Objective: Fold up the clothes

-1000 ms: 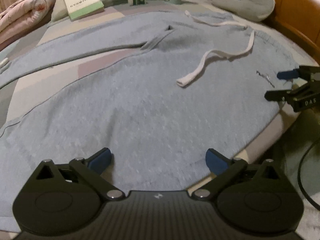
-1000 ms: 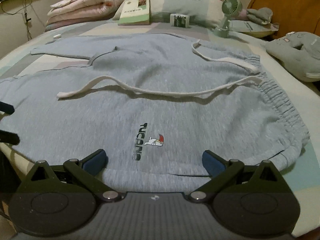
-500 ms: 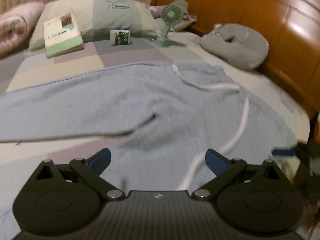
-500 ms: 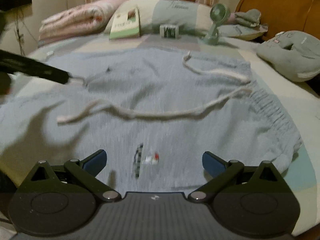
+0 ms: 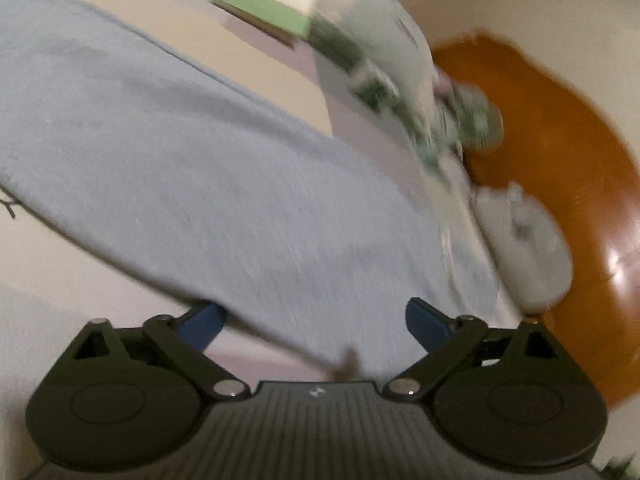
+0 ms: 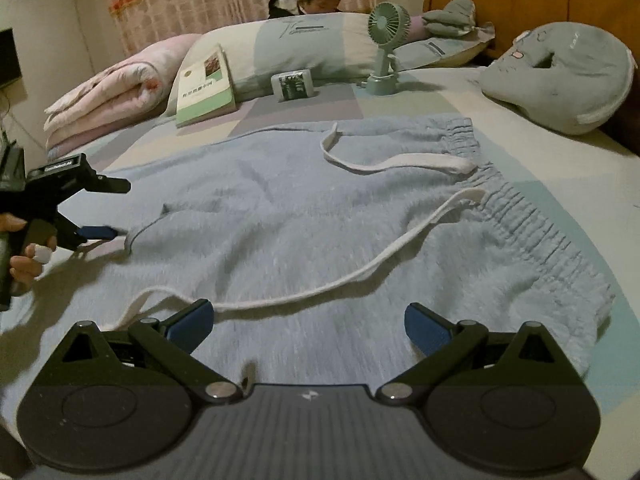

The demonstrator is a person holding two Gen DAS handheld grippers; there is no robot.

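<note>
- The light-blue sweatpants (image 6: 304, 232) lie flat across the bed (image 6: 540, 128), waistband toward the grey cushion (image 6: 560, 76), the white drawstring (image 6: 360, 276) trailing over the front.
- My left gripper (image 6: 108, 210) is at the crotch seam, one blue pad (image 6: 98, 233) just beside the fabric edge; jaws wide but closing, nothing pinched yet.
- My right gripper (image 6: 306, 324) hovers over the near leg, jaws wide apart, empty.
- I judge this the opening grab before the first fold.
- Next: left needs to bite the seam edge cleanly, right must find a hold near the waistband.
</note>
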